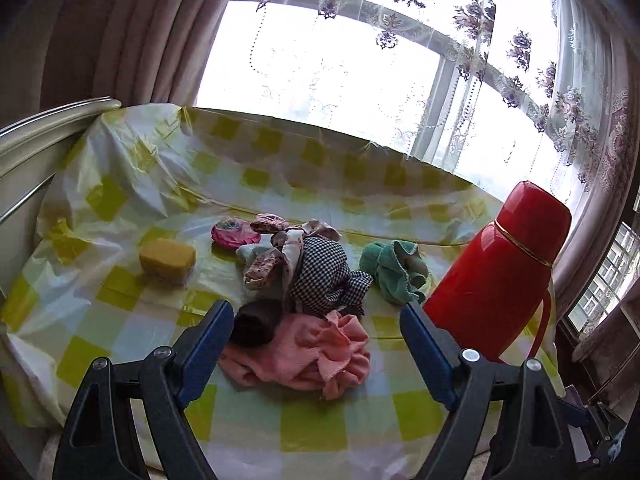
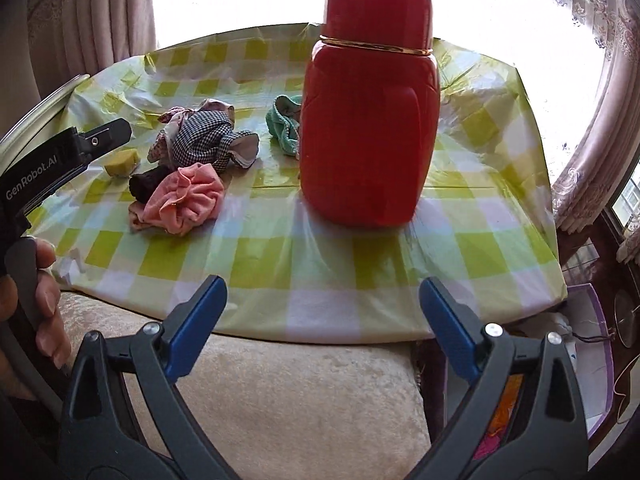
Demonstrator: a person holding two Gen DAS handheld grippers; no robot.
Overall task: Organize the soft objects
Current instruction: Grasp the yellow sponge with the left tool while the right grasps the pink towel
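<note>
- Left tongs are spread wide with nothing between the pads, hanging over the near side of the table.
- Straight ahead of them lies the pink cloth, with a dark roll touching it.
- Beyond: checked cloth, green cloth, yellow sponge.
- Right tongs are spread too, empty, above the table's near edge; the pile sits well off to their left.
- A red flask stands upright dead ahead.

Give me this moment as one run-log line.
left gripper: open, empty | right gripper: open, empty | pink cloth: crumpled on table | red thermos: upright | sorting: not started
</note>
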